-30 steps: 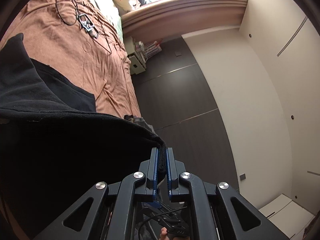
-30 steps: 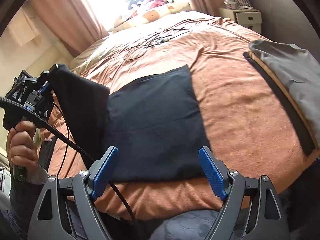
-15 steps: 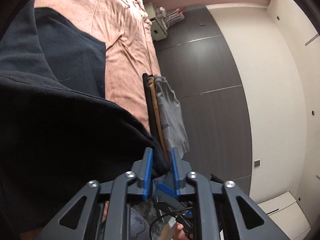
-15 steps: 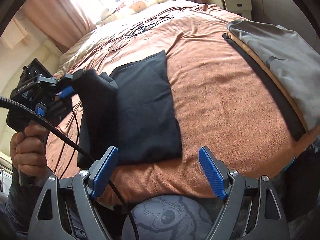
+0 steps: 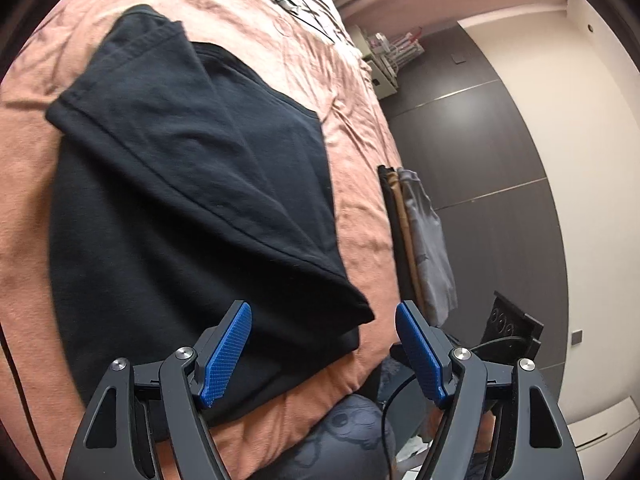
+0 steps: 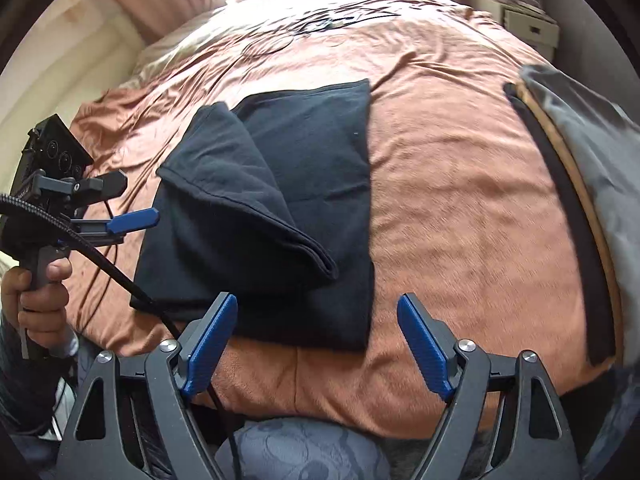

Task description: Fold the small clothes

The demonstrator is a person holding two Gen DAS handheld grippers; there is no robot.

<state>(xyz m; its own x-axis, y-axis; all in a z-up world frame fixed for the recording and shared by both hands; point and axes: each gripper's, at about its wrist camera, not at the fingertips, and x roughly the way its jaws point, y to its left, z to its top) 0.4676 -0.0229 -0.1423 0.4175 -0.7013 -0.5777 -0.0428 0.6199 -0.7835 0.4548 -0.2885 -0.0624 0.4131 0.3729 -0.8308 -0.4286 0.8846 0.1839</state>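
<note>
The far end of the rust-orange bedspread (image 6: 460,184) dissolves into window glare, so the thin black cables (image 6: 320,24) lying there are hard to trace. At the right edge of the bed a stack of folded clothes, grey on top over tan and black layers (image 6: 580,168), is cut off by the fisheye rim. The patterned grey-blue fabric (image 6: 304,452) at the bottom is only partly seen.

The black folded garment (image 6: 280,208) lies flat on the bedspread near its front edge, with one flap doubled diagonally over its left part; the flap's corner (image 5: 360,308) points toward the near edge.

The left gripper (image 5: 322,354), held in a person's hand (image 6: 38,304), hovers just beside the garment's left side, its blue pads (image 5: 228,352) spread wide and empty. The right gripper (image 6: 316,344) sits in front of the garment's near edge, also wide apart with nothing between its fingers.
</note>
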